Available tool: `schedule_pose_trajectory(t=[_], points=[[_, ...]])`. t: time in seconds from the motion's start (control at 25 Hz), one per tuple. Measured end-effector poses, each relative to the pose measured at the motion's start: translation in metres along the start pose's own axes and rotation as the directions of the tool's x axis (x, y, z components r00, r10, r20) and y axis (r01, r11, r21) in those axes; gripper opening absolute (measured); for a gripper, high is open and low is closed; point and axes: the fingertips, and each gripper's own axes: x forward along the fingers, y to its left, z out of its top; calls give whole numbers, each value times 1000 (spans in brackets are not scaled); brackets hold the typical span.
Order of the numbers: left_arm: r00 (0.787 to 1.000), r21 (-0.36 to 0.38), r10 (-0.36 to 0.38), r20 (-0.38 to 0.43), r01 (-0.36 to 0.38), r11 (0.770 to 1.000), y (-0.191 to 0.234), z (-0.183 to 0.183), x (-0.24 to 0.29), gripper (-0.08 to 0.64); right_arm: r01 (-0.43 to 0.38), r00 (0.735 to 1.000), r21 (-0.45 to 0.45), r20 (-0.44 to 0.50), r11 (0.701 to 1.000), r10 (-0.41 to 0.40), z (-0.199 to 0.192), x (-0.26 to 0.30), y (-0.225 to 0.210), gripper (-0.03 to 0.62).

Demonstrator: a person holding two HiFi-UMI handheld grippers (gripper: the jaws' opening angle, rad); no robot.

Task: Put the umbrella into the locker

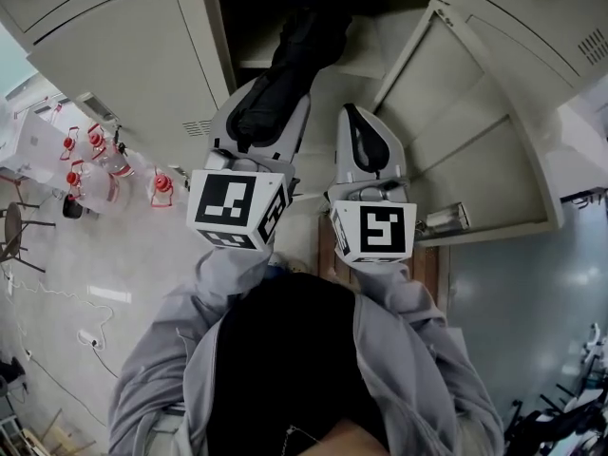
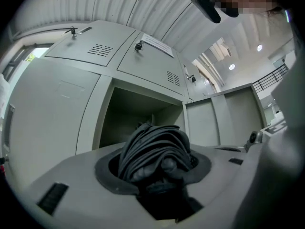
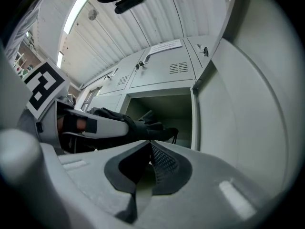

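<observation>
A black folded umbrella (image 1: 285, 74) is clamped in my left gripper (image 1: 268, 112) and points up into the open locker compartment (image 1: 285, 8), with its tip at the opening. In the left gripper view the bunched umbrella (image 2: 155, 149) fills the jaws of the left gripper (image 2: 157, 175), and the dark compartment (image 2: 128, 113) lies straight behind it. My right gripper (image 1: 361, 126) hangs just right of the umbrella with its black pads together and nothing between them. The right gripper view shows those shut jaws of the right gripper (image 3: 150, 151), and beyond them the umbrella (image 3: 143, 128) reaching toward the compartment (image 3: 171, 113).
The locker door (image 1: 475, 150) stands swung open to the right, with a metal latch (image 1: 446, 219) near its lower edge. Closed locker doors (image 1: 123, 55) flank the opening. Red-capped bottles (image 1: 95, 150) and a chair (image 1: 14, 231) stand on the floor at the left.
</observation>
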Motion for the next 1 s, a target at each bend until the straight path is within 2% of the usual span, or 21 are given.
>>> schedule_pose_trajectory(t=[0.48,1.0], points=[[999,34,-31,-43,32,999,12,-8,56,213,35,999,-28,-28,999,-36,-6,33,-17,0],[991,59,-10,-132,18,998,17,-33,109,227,72,996,-11,-59,997,-73,-21,48,-32,0]])
